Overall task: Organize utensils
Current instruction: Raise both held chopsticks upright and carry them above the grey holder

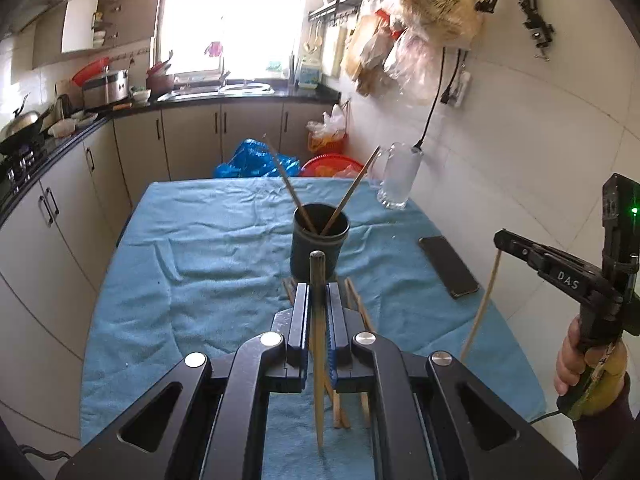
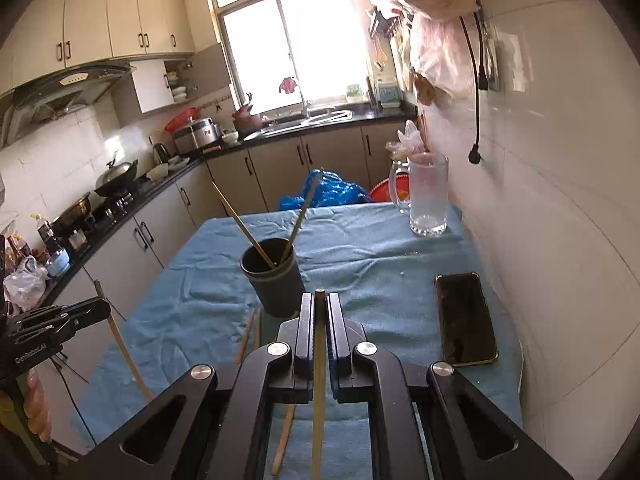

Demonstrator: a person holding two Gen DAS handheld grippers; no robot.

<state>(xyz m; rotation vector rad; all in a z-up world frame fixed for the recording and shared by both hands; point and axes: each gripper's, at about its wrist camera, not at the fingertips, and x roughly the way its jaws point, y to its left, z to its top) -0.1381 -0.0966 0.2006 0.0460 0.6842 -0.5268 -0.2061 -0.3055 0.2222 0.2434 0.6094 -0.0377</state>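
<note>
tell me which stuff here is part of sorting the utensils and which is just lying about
Part of the job:
- chopstick clamped in left gripper
- chopstick clamped in right gripper
- dark cup holding two chopsticks
- loose chopsticks on the blue cloth

Just lying about:
- phone
- glass mug

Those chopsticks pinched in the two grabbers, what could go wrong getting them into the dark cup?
Two sticks already lean crossed in the cup, so an incoming chopstick might knock them or tip the cup. Each gripper pinches its stick near one end, so the long free end may swing. The phone and glass mug stand nearby.
</note>
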